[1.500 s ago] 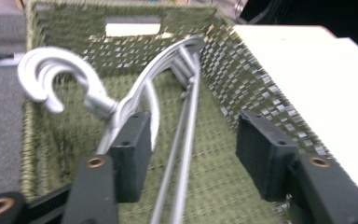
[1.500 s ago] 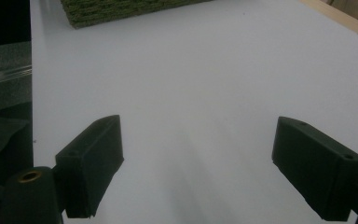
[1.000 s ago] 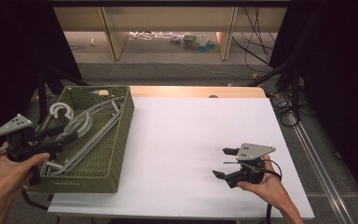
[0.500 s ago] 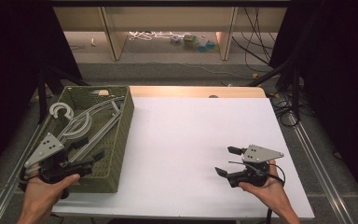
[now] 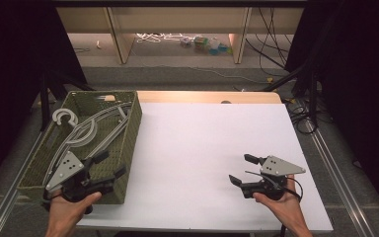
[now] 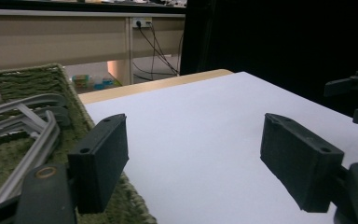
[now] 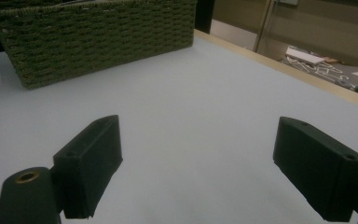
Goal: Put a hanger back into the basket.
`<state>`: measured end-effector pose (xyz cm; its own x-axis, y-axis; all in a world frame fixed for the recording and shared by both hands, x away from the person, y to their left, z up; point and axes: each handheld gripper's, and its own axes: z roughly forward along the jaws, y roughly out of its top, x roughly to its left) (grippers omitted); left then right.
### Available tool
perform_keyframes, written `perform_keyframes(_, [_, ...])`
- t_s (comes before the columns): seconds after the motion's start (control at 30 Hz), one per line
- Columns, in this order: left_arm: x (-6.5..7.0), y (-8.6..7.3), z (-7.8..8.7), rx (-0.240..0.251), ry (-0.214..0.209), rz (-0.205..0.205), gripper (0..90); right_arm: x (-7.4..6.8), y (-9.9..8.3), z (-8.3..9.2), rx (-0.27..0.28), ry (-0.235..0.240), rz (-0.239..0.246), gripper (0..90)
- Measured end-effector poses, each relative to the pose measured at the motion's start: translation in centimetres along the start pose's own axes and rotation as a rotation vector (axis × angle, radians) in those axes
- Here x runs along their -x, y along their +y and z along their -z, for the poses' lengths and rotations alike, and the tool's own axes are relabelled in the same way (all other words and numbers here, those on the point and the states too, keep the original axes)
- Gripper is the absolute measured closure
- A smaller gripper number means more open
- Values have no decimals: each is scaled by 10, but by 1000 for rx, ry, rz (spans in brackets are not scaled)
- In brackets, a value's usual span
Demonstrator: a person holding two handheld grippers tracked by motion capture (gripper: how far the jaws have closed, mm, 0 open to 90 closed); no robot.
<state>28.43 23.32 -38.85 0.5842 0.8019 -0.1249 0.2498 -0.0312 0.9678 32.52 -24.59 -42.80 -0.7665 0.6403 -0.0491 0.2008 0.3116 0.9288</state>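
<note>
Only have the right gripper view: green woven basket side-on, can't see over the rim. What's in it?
Observer: Grey clothes hangers, several of them, lying flat in the basket with their hooks toward its far left.
Operator: Where's the left gripper?
Observer: The left gripper is over the basket's near right corner. Its jaws are open and have just been opening, with nothing between them.
Operator: Touching a hanger?
Observer: No. In the left gripper view the hangers lie off to the left of its jaws, apart from them.
</note>
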Motion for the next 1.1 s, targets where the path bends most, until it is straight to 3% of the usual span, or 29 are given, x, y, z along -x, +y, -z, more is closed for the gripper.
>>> perform_keyframes(0.17, [8,-11,-6,9,-40,7,229,-8,-3,5,33,-21,2,161])
perform_keyframes(0.43, [16,-26,-9,30,-32,-34,228,-15,-13,9,82,-60,-17,161])
perform_keyframes(0.5, [18,-32,-9,36,-33,-19,221,-17,-15,9,76,-56,-31,161])
perform_keyframes(0.53, [19,-34,-9,40,-41,-31,221,-17,-16,8,102,-55,-12,161])
perform_keyframes(0.57, [20,-36,-9,41,-40,-48,221,-20,-17,8,97,-43,-35,161])
perform_keyframes(0.63, [23,-40,-9,49,-44,-62,221,-22,-17,9,96,-50,-33,160])
perform_keyframes(0.87, [25,-49,-11,40,-48,-81,213,-27,-20,10,133,-63,-26,160])
perform_keyframes(0.93, [25,-50,-12,31,-42,-96,211,-28,-21,10,117,-51,-42,160])
perform_keyframes(1.1, [24,-52,-13,28,-47,-89,195,-27,-22,10,128,-60,-42,160])
